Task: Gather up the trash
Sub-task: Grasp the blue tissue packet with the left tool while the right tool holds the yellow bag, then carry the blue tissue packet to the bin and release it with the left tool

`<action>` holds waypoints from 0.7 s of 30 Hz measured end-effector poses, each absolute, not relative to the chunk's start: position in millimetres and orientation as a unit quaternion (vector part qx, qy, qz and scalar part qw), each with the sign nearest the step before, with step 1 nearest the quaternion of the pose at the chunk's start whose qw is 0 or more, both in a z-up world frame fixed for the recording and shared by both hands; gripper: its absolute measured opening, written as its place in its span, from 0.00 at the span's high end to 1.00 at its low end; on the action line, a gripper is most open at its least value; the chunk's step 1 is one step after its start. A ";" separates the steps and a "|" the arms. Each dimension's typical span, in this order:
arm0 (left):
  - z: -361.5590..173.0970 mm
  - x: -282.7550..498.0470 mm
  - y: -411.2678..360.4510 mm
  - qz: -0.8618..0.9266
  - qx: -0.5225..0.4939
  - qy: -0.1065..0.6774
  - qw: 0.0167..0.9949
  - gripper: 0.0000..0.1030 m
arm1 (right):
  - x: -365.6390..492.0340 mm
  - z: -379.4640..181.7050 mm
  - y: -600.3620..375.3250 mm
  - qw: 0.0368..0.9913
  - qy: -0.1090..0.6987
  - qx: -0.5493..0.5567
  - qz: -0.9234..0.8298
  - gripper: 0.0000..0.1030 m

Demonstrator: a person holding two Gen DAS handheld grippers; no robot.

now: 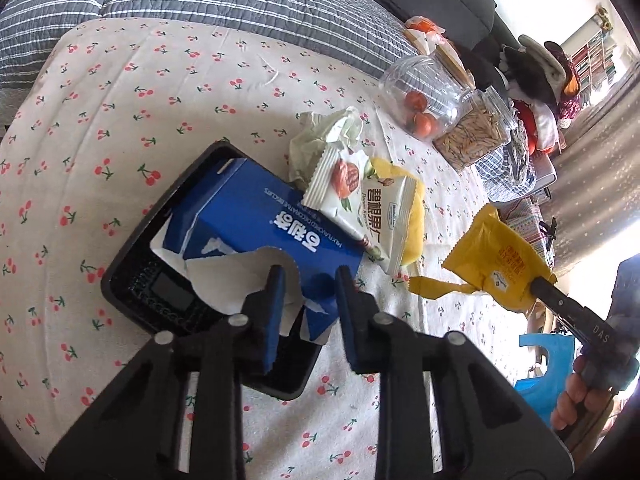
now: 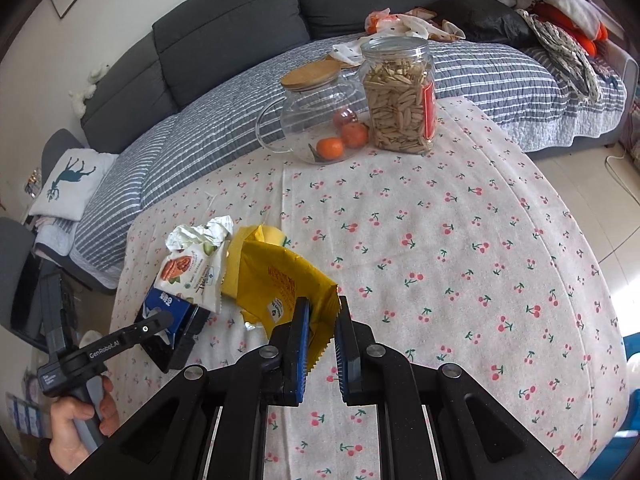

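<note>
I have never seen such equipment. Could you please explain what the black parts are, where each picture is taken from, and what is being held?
A person holds two hand tools with jaws; each carries a camera looking along its jaws. One picture is from the left gripper, the other from the right gripper. On the cherry-print cloth lie wrappers, a glass jug with oranges and a jar of seeds. A black bin holds a blue box. The right gripper grips a yellow bag; the left jaws stand open around torn paper over the bin.

Black grippers (image 2: 323, 312), blue pads (image 1: 275, 312); bare hand (image 2: 80, 428)
</note>
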State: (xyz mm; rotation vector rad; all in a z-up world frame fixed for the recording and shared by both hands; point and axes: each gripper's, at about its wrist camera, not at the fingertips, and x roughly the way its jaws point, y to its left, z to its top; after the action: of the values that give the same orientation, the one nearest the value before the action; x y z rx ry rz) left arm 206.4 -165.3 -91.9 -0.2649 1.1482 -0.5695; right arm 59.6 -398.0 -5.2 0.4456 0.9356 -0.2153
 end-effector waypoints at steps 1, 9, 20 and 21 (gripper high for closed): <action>-91.9 206.1 -165.3 -0.266 -0.125 0.534 0.793 0.89 | 59.0 -5.8 -398.8 0.863 0.447 0.212 -0.103 0.88; -70.5 197.8 -163.5 -0.278 -0.100 0.507 0.810 0.99 | 56.0 -1.0 -398.2 0.864 0.444 0.216 -0.100 0.88; -36.4 186.9 -124.6 -0.256 -0.052 0.465 0.846 0.99 | 56.4 25.3 -368.2 0.881 0.418 0.211 -0.063 0.88; -34.2 186.4 -118.7 -0.252 -0.050 0.462 0.849 0.99 | 57.0 27.5 -364.9 0.883 0.416 0.210 -0.058 0.88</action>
State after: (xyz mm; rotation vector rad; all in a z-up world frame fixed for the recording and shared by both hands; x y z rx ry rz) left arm 186.4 -118.7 -34.2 -0.1063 0.9728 -0.5313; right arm 57.0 -364.9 27.5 0.4380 0.8661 -0.1205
